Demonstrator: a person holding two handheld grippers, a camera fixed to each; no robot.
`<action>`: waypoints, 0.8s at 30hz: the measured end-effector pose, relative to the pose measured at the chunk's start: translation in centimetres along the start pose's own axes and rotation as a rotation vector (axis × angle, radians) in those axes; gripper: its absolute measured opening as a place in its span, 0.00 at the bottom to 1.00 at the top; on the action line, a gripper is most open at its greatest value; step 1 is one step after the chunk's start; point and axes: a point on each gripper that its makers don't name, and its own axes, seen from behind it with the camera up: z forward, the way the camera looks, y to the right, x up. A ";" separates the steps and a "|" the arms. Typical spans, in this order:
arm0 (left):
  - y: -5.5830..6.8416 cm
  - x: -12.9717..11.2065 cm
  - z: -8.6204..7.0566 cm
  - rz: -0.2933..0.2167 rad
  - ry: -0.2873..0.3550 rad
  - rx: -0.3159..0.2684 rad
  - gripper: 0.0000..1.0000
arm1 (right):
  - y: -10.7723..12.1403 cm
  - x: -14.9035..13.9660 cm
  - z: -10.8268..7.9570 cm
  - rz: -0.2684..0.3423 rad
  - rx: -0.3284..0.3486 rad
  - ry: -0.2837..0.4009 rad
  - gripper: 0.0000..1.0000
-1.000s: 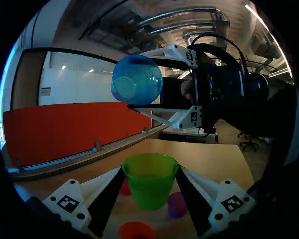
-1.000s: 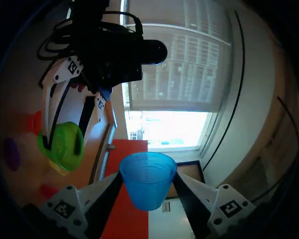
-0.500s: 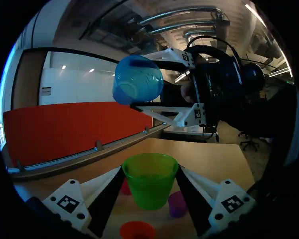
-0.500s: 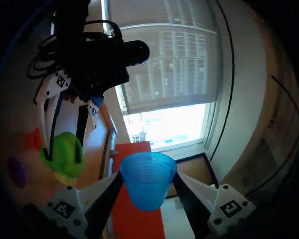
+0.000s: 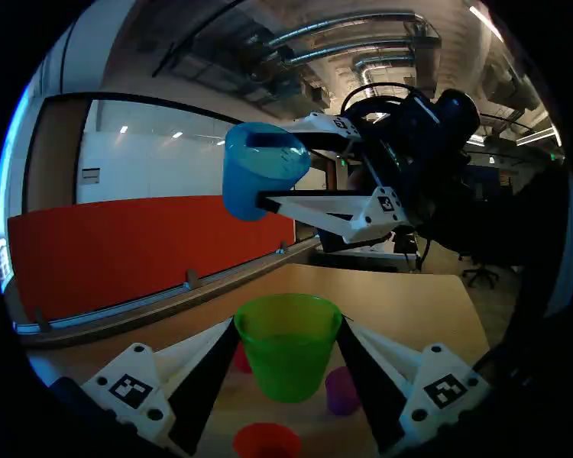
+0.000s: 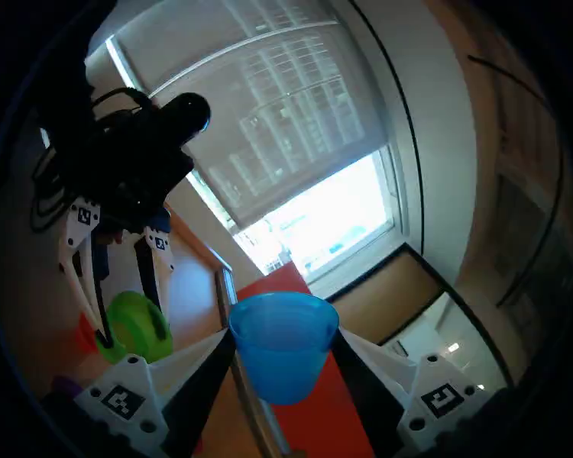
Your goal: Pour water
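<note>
My left gripper (image 5: 286,330) is shut on a translucent green cup (image 5: 288,359), held upright just above the wooden table (image 5: 409,301). A darker band shows through the cup's lower half. Above and beyond it, the right gripper (image 5: 275,164) is shut on a blue cup (image 5: 257,169), which is nearly upright with its mouth up. In the right gripper view the blue cup (image 6: 284,345) sits between my own white fingers (image 6: 183,366). Farther off to the left there, the left gripper (image 6: 134,324) holds the green cup (image 6: 139,327).
Small cups stand on the table under the green cup: a purple one (image 5: 340,391), a red one (image 5: 267,441) and a pink one (image 5: 241,359) partly hidden. A red partition (image 5: 134,244) runs along the table's far edge. Office chairs (image 5: 477,271) stand beyond the table.
The right gripper has rolled back, and the blue cup has swung from lying on its side to nearly upright. The left gripper and green cup have stayed put.
</note>
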 end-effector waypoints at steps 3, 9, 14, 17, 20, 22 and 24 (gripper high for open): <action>-0.1 0.0 0.0 0.000 -0.001 0.003 0.88 | -0.1 -0.2 -0.2 0.088 0.003 -0.009 0.90; -0.3 -0.1 -0.1 0.000 -0.007 0.007 0.87 | -0.2 -0.6 -0.5 0.293 0.021 -0.022 0.90; -0.4 -0.1 -0.1 -0.001 -0.010 0.010 0.88 | -0.4 -0.8 -0.6 0.473 0.050 -0.035 0.90; -0.4 -0.1 -0.1 -0.002 -0.012 0.010 0.87 | -0.7 -0.8 -0.6 0.560 0.075 -0.039 0.90; -0.5 -0.2 -0.1 -0.004 -0.019 0.012 0.88 | -1.2 -0.9 -0.6 0.627 0.096 -0.046 0.90; -0.6 -0.3 -0.2 -0.007 -0.025 0.015 0.87 | -1.6 -0.9 -0.7 0.673 0.109 -0.053 0.90; -0.7 -0.4 -0.2 -0.010 -0.030 0.017 0.88 | -1.9 -0.9 -0.8 0.718 0.123 -0.059 0.90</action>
